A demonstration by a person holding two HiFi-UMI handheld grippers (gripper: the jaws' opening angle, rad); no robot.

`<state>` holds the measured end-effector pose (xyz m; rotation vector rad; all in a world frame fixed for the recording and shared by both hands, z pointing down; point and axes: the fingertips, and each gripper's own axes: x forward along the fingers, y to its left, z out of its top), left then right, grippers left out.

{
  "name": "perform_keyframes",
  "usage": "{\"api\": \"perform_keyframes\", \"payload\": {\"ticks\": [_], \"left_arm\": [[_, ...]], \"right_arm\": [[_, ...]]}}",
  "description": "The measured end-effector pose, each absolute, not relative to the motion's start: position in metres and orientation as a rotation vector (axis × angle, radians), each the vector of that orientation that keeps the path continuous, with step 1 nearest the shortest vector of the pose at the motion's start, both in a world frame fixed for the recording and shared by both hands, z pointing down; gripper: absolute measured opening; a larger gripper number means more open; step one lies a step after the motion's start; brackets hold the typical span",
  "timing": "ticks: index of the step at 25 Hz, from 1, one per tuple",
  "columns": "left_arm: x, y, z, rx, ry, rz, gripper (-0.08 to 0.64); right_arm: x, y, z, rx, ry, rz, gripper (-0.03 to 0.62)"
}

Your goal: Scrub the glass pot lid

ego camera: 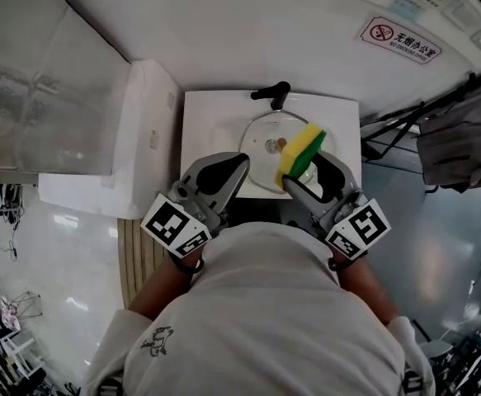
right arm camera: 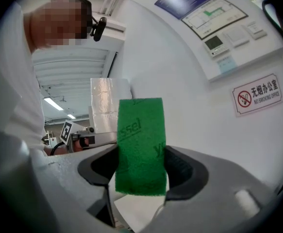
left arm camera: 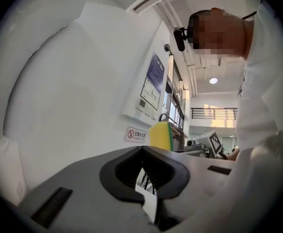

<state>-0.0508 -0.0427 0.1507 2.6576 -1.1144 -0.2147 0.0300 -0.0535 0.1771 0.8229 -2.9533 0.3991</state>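
In the head view the round glass pot lid (ego camera: 259, 157) lies in the white sink (ego camera: 203, 130), its knob at the centre. My right gripper (ego camera: 313, 174) hovers over the lid's right side, shut on a yellow and green sponge (ego camera: 300, 149). The right gripper view shows the sponge's green face (right arm camera: 140, 144) clamped upright between the jaws of that gripper (right arm camera: 141, 171). My left gripper (ego camera: 242, 162) is over the lid's left edge, shut with nothing in it. Its jaws meet in the left gripper view (left arm camera: 143, 149), with the sponge (left arm camera: 160, 135) beyond. Both grippers point about level.
A black faucet (ego camera: 273, 93) stands at the sink's back edge against the white wall. A white block (ego camera: 141, 139) adjoins the sink on the left. A black rack (ego camera: 405, 122) stands to the right. A no-smoking sign (ego camera: 399, 40) hangs on the wall.
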Motion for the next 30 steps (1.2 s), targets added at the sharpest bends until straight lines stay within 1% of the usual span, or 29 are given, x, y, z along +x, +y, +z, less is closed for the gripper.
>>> {"api": "perform_keyframes", "payload": {"ticks": [7,16,25,30], "left_arm": [[-0.082,-0.062,0.173,2.651,-1.003,-0.165,-0.002],[-0.074,-0.087,0.22,2.568,-0.943,-0.09,-0.002],[-0.072,-0.119,0.303,2.434,-0.927,-0.009,0.002],[-0.071,-0.127,0.347,2.33,-0.921,0.053,0.017]], "right_arm": [[0.002,-0.067,0.19,0.931,-2.893,0.391,0.29],[0.014,-0.092,0.23,0.941,-2.821,0.509,0.29],[0.008,-0.117,0.271,0.82,-2.718,0.377,0.29],[0.012,-0.126,0.297,0.752,-2.653,0.428,0.291]]}}
